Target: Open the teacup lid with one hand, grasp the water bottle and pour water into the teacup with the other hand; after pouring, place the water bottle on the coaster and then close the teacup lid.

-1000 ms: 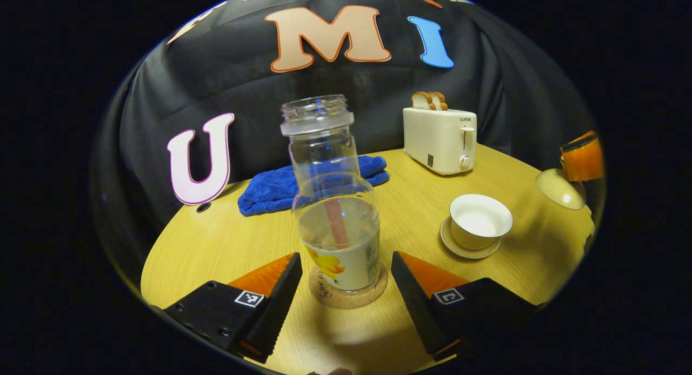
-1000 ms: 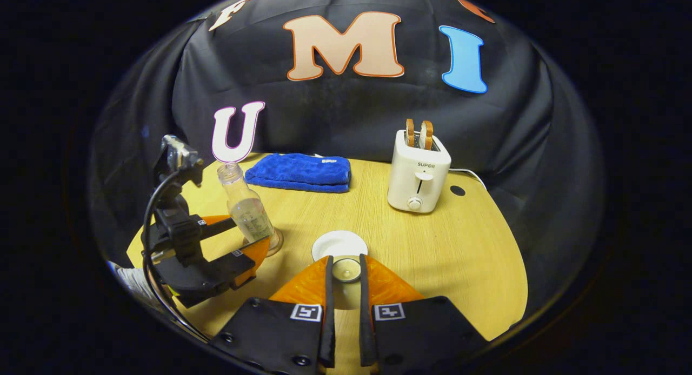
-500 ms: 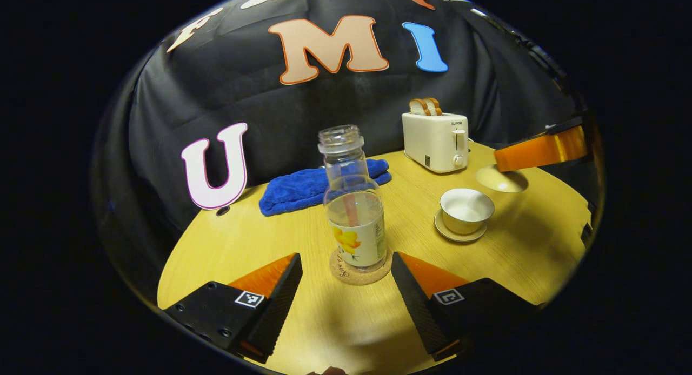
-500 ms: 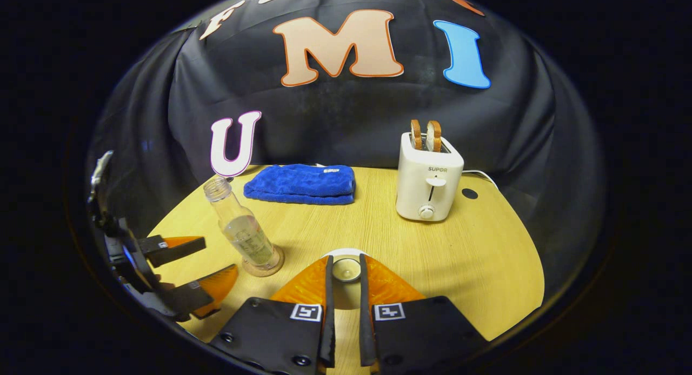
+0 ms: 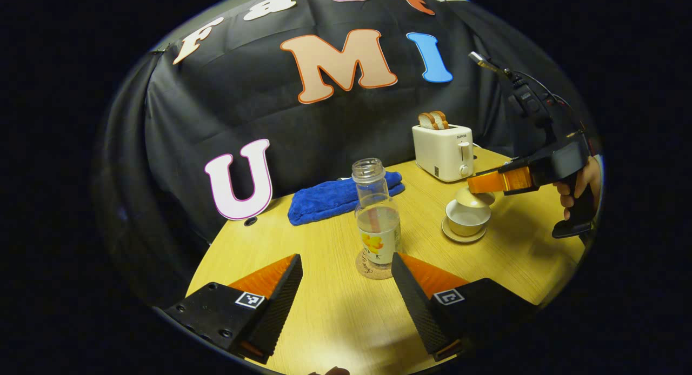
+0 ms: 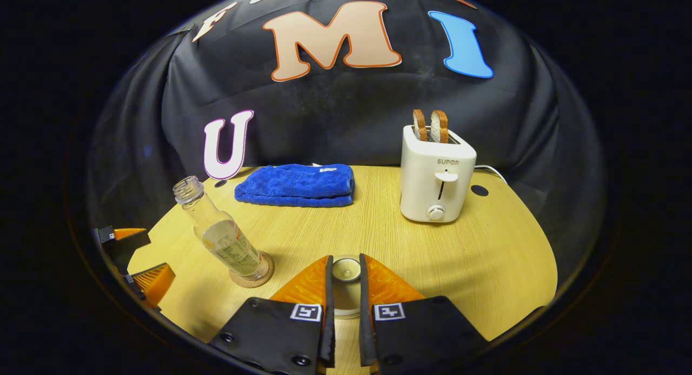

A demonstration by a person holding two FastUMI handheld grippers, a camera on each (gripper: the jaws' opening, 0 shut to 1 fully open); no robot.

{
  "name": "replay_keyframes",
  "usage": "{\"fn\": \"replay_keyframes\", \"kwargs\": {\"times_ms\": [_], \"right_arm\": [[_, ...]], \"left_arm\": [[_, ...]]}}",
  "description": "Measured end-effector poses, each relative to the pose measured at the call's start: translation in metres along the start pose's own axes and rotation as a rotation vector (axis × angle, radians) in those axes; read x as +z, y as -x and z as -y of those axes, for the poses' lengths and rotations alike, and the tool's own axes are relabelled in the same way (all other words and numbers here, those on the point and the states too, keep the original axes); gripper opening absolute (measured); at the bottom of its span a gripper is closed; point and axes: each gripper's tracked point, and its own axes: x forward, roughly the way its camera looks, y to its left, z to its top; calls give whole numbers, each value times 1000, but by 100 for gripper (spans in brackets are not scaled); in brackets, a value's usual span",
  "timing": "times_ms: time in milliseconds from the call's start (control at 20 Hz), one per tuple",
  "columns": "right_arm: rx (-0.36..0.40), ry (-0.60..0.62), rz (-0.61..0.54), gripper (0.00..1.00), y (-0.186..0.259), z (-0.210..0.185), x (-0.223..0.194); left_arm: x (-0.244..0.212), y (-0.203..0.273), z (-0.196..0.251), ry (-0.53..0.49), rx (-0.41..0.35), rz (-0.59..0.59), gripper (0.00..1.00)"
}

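The right gripper (image 6: pixel 344 288), level above the teacup (image 5: pixel 467 219), pinches the lid (image 5: pixel 473 198) by its knob, while the left gripper (image 5: pixel 346 288) hangs wide open short of the bottle (image 5: pixel 377 223).

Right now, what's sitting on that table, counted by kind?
Water bottle: 1
Cork coaster: 1
Teacup on its saucer: 1 each
Teacup lid, held by the right gripper over the cup: 1
Blue towel: 1
Toaster: 1
Bread slices in the toaster: 2
Total: 9
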Motion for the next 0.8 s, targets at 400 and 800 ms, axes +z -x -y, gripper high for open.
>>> {"fn": "replay_keyframes", "kwargs": {"times_ms": [400,800], "right_arm": [[3,0,-13,21,-16,-3,-18],[-8,11,-10,22,-18,-4,-29]], "left_arm": [[-3,13,-13,5,41,-18,97],[-4,18,-23,30,62,-18,97]]}}
